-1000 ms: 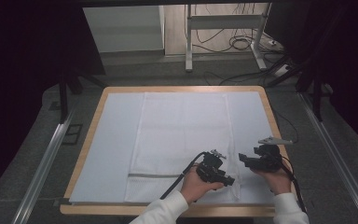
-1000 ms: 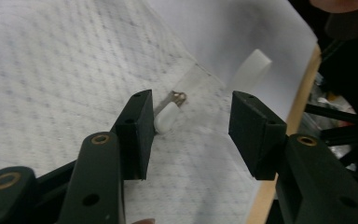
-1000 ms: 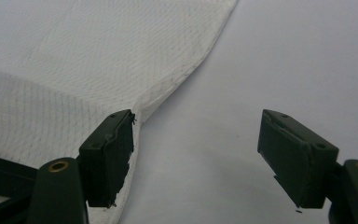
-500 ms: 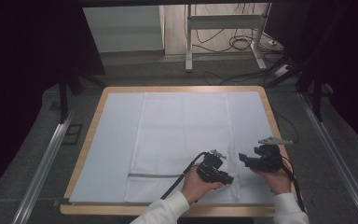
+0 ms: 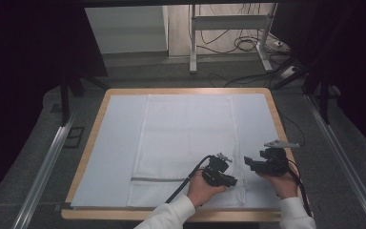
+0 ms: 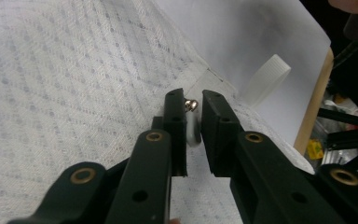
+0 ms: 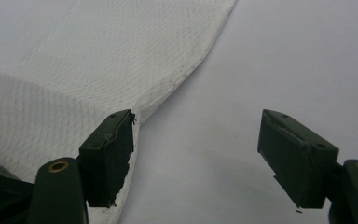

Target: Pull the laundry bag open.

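The white mesh laundry bag is laid flat on the pale sheet that covers the wooden-edged table, with its grey zipper line near the person's side. A small silver-and-white zipper pull at the bag's near right corner is positioned between the jaws of the left gripper. These jaws have just been closing: in the earlier high views the left gripper is seen at the same spot, and now only a narrow gap remains, with the pull caught in it. From this it is judged that the pull is being secured so that the zipper can be drawn along.

The right gripper is held spread wide, nothing between its jaws, its one jaw just beside the bag's edge.

A white ribbed strip is seen lying on the sheet beyond the corner. No brand, label or legible writing is found.
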`<act>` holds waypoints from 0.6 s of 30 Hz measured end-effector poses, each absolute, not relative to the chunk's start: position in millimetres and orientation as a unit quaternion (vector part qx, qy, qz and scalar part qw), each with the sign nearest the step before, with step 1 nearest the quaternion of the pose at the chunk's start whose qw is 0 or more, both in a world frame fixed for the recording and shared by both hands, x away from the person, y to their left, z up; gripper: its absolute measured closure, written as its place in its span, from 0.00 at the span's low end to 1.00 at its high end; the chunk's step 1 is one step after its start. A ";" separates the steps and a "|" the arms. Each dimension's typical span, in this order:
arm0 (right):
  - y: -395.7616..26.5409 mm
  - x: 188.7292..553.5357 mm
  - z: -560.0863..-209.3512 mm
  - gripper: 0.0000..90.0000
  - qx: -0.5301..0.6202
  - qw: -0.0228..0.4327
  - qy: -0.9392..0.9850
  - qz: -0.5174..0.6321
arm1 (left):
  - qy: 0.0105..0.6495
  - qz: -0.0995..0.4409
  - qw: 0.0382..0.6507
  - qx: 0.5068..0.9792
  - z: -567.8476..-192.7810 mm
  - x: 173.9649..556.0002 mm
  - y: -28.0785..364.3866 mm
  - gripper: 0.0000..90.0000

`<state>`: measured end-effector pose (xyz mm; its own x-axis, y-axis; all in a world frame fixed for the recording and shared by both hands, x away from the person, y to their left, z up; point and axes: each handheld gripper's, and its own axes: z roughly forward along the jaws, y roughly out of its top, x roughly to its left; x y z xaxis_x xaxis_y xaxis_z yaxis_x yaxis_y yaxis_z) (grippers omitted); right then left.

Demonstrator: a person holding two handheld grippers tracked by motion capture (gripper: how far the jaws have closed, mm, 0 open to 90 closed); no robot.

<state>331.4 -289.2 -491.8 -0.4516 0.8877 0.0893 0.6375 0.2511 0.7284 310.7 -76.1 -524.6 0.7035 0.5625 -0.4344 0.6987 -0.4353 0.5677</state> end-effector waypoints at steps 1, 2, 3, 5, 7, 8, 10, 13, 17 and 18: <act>-289.2 331.4 -491.8 0.29 0.494 0.173 0.772 0.361 | 0.374 -0.087 0.376 0.843 -524.4 310.1 -76.5 0.91; -288.9 331.3 -491.7 0.29 0.494 0.171 0.772 0.363 | 0.372 -0.084 0.375 0.845 -524.2 309.6 -76.8 0.92; -288.8 331.3 -491.7 0.29 0.494 0.171 0.771 0.363 | 0.371 -0.082 0.375 0.846 -524.1 309.3 -77.1 0.92; -288.6 331.3 -491.8 0.29 0.494 0.171 0.772 0.362 | 0.371 -0.083 0.375 0.845 -524.2 309.9 -76.5 0.93; -288.7 331.3 -492.1 0.29 0.494 0.172 0.772 0.361 | 0.372 -0.084 0.376 0.845 -524.2 310.1 -76.2 0.94; -288.9 331.2 -492.0 0.29 0.494 0.172 0.772 0.361 | 0.370 -0.083 0.377 0.845 -523.7 310.3 -75.6 0.94; -289.7 331.2 -491.7 0.29 0.494 0.173 0.771 0.362 | 0.369 -0.084 0.379 0.845 -523.0 310.6 -74.7 0.95; -290.8 331.0 -491.4 0.29 0.496 0.173 0.770 0.362 | 0.366 -0.085 0.380 0.845 -521.7 311.2 -73.0 0.96; -292.4 330.9 -491.0 0.29 0.499 0.174 0.769 0.361 | 0.366 -0.092 0.387 0.841 -517.0 312.8 -67.4 0.96; -292.7 331.0 -491.1 0.29 0.499 0.175 0.768 0.361 | 0.367 -0.093 0.388 0.840 -516.0 313.0 -66.1 0.96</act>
